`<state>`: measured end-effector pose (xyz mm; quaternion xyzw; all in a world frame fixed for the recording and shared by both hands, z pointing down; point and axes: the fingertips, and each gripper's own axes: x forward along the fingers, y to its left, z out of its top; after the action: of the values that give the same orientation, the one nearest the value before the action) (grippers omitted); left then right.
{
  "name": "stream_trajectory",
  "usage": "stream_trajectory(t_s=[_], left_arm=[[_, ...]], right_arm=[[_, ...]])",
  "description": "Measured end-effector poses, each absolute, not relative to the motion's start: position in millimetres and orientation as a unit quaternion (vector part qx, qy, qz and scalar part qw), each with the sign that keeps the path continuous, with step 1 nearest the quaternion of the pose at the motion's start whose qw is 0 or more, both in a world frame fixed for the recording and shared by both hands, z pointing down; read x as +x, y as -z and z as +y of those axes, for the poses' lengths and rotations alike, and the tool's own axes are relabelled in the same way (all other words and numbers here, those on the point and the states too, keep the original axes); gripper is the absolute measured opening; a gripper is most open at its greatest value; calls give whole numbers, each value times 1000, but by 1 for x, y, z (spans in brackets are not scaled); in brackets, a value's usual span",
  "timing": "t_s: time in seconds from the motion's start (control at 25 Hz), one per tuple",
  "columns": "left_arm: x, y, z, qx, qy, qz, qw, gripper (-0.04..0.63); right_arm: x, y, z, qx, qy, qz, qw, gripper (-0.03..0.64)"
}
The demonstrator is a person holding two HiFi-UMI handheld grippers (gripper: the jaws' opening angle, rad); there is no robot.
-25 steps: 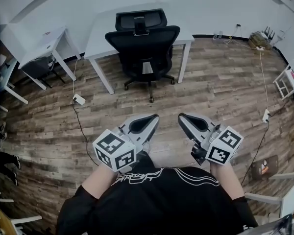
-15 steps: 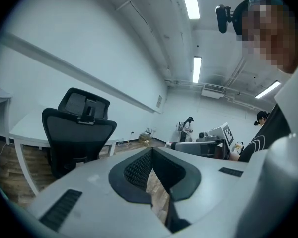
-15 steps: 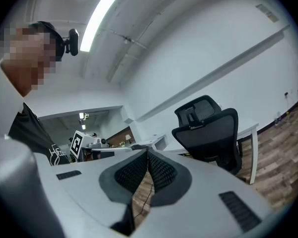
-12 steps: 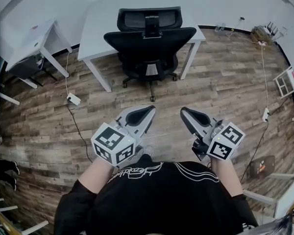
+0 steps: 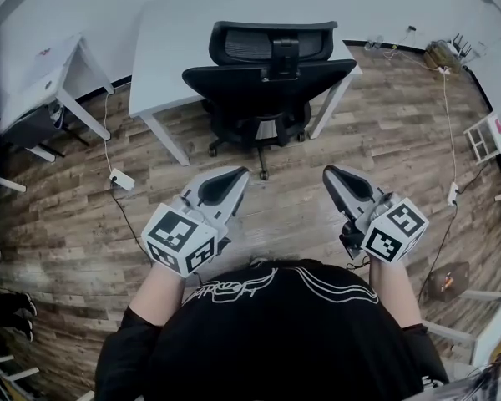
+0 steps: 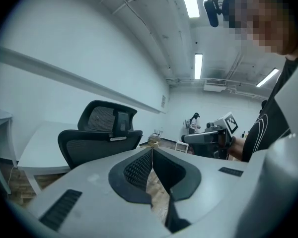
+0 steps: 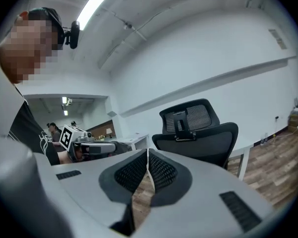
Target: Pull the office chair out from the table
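Reach step, nothing grabbed yet, as I read it. Left gripper (image 5: 240, 174) and right gripper (image 5: 328, 172) are both held out low in front of me over the wood floor (image 5: 83, 215), pointing toward the office chair (image 5: 267, 86) and well apart from it. In each gripper view the jaws are pressed together at the tips with nothing between them, so both are empty. The chair is tucked in at the near long edge of the white surface (image 5: 184, 40), between its two near legs. The backrest (image 5: 271, 73) faces me and overlaps that near edge; the seat looks to be under the surface, though I can't see how far. The wheeled base (image 5: 259, 144) pokes out onto the floor on my side. It's all black: mesh back with a solid curved frame, and a mesh headrest (image 5: 271, 40) on a center post above it. No armrests that I can make out. For the next move I judge both grippers have to get up to the backrest and spread their jaws wide, since the frame rim looks thick. Then clamp the top rim or the headrest post and draw straight back toward me so it rolls out. Mesh is probably soft, so grip the frame.
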<state>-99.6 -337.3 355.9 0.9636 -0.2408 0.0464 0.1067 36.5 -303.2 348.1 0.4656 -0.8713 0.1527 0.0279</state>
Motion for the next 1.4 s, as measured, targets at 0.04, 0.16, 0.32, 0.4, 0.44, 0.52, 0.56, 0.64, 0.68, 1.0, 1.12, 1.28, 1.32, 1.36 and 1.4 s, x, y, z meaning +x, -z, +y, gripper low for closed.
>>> stream_trajectory(t_s=[0.04, 0.16, 0.32, 0.4, 0.44, 0.52, 0.56, 0.64, 0.68, 1.0, 1.12, 1.28, 1.32, 1.36, 1.4], left_arm=[[-101, -357, -344, 963, -46, -244, 108, 8], [-100, -361, -363, 961, -53, -250, 106, 9], [-91, -368, -391, 958, -78, -264, 80, 9], [-86, -371, -405, 955, -97, -272, 64, 8], [-84, -371, -412, 953, -105, -278, 54, 9], [-82, -372, -430, 948, -120, -292, 33, 9], [-82, -372, -439, 945, -126, -302, 24, 9], [-86, -375, -458, 935, -136, -327, 12, 9], [-87, -377, -467, 930, -140, -340, 8, 9], [-83, -398, -537, 900, -183, -396, -16, 101], [-89, -402, -555, 886, -205, -415, -34, 158], [-99, -406, -578, 870, -241, -426, -57, 211], [-102, -407, -583, 866, -251, -428, -65, 225], [-104, -410, -588, 859, -266, -429, -79, 238], [-107, -413, -593, 851, -285, -429, -100, 246]], right_arm=[[41, -348, -309, 473, -149, -868, 31, 38], [57, -348, -325, 486, -147, -861, 31, 38], [83, -347, -353, 489, -121, -863, 29, 38], [96, -348, -369, 490, -100, -865, 41, 38], [102, -348, -378, 491, -91, -865, 49, 38], [115, -349, -397, 491, -77, -865, 65, 38], [121, -350, -407, 489, -71, -866, 73, 38], [131, -354, -425, 482, -59, -869, 95, 38], [138, -356, -434, 479, -52, -869, 109, 38], [205, -375, -508, 510, 15, -835, 209, 40], [219, -382, -527, 500, 46, -825, 260, 63], [227, -388, -554, 469, 104, -813, 328, 224], [229, -391, -560, 462, 124, -806, 348, 243], [232, -394, -567, 455, 144, -799, 366, 249], [234, -397, -573, 447, 159, -793, 381, 250]])
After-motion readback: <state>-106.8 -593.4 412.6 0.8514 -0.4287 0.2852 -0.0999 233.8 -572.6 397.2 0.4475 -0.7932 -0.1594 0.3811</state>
